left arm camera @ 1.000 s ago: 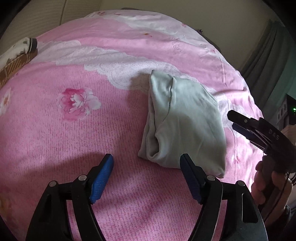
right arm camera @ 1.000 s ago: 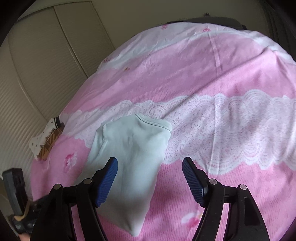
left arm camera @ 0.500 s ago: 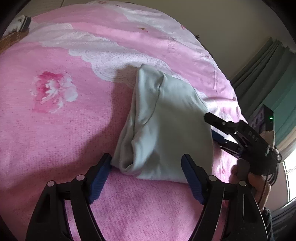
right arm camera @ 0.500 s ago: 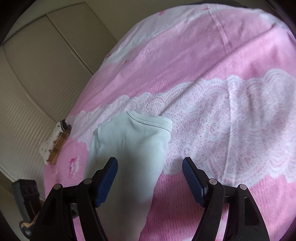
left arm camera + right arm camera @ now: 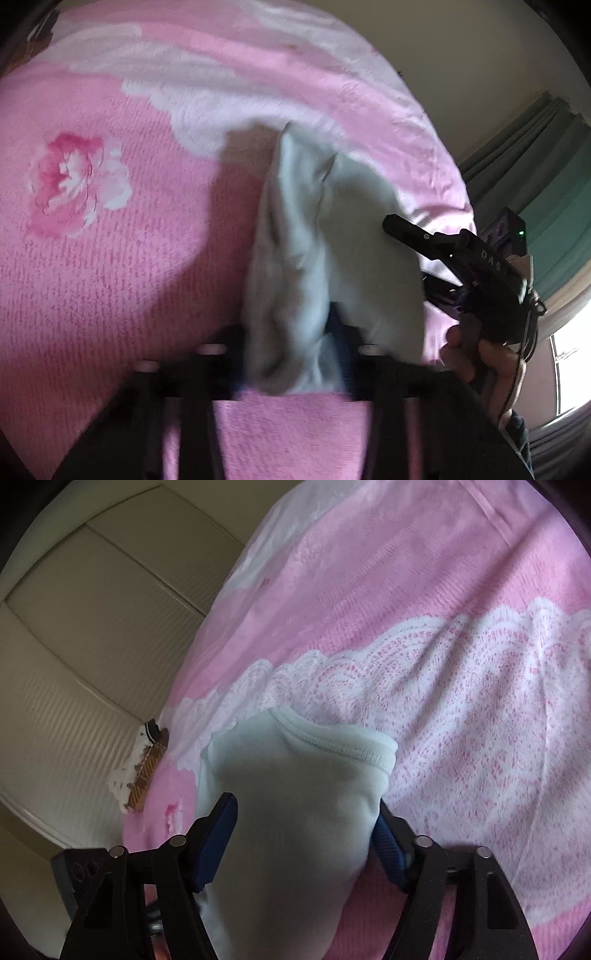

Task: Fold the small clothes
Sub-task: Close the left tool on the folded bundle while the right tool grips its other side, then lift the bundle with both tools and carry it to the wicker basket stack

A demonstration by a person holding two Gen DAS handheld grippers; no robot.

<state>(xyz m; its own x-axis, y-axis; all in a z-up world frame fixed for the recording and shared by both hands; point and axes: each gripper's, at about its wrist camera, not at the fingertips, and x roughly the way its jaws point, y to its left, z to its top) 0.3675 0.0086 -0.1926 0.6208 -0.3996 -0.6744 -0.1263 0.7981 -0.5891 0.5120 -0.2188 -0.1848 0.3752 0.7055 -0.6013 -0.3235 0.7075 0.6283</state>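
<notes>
Left tool (image 5: 295,354) just closing, pinching pale garment (image 5: 332,236) edge — pink bedspread (image 5: 110,277) beneath.

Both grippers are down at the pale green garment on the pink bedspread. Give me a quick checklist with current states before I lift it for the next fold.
1. Left gripper pinching the near edge of the garment: ok; its jaws have just been closing and the cloth is bunched between them.
2. Right gripper gripping: not ok yet; its jaws have just been closing with the garment between them, but the left pad stands clear of the cloth.
3. Bedspread not caught in either grip: cannot tell.
4. Far ribbed hem lying flat: ok.
5. Patterned cloth at the bed edge clear of the work: ok.
</notes>
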